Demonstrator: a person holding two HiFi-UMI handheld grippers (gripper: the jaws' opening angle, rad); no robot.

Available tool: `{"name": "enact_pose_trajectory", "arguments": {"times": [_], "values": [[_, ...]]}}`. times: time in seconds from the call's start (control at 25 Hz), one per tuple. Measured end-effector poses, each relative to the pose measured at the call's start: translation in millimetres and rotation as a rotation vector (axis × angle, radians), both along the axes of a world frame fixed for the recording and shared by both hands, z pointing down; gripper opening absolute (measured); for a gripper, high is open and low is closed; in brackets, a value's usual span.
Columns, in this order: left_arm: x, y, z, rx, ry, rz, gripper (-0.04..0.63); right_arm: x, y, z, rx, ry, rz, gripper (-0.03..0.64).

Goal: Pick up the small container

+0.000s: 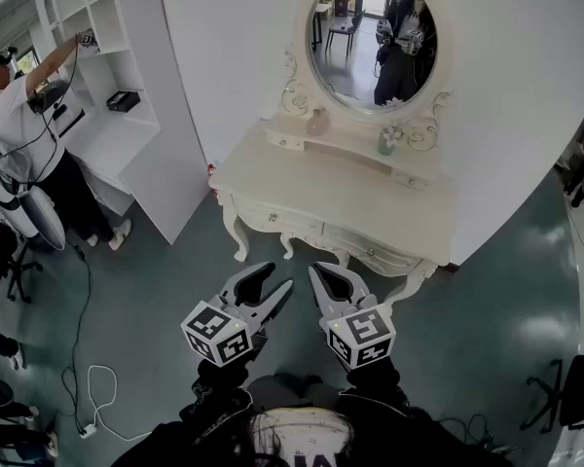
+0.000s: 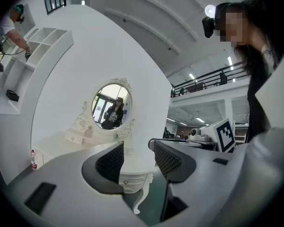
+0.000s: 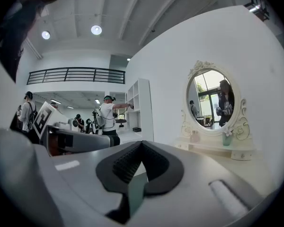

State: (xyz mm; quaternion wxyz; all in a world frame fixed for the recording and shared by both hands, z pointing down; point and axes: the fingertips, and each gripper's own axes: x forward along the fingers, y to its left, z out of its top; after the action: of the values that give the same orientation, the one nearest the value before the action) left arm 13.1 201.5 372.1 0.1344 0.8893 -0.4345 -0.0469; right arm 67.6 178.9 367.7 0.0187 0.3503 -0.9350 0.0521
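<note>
the left gripper (image 1: 278, 278) is held level with its jaws apart and nothing between them; through the gap only the leg and drawer front of the white surface (image 1: 302, 178) show. the right gripper (image 1: 316, 269), just beside it, has its jaws pressed together and empty. the small container (image 1: 317, 123) lies well ahead of both pairs of jaws, across open floor, standing on the low raised shelf (image 1: 346, 136) at the back of the surface, under the oval mirror (image 1: 372, 37). it sits a little left of the line of the left jaws and a little right of the line of the right jaws, so both point slightly past it. the right jaws look marginally better lined up, but they would have to open first. it appears as a pale pink, bottle-like vessel, upright with its long axis vertical, too small for finer detail. further right on the same shelf stands a teal vase (image 1: 387, 141) with a flower, apart from it.
</note>
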Motion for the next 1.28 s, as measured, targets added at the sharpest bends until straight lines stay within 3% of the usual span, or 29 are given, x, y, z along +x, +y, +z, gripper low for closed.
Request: {"name": "enact_pose_trajectory", "arguments": {"times": [0.64,0.96,1.28], "values": [[-36,2,7,-0.007,-0.004,0.055,0.202,-43,-1,4,0.003,-0.001,0.033,0.009],[-62,5,22,-0.038,0.026,0.053,0.202,-71,9,20,-0.03,0.033,0.017,0.009],[-71,-16,31,-0.05,0.05,0.054,0.202,-78,-13,28,-0.045,0.053,0.018,0.009]]}}
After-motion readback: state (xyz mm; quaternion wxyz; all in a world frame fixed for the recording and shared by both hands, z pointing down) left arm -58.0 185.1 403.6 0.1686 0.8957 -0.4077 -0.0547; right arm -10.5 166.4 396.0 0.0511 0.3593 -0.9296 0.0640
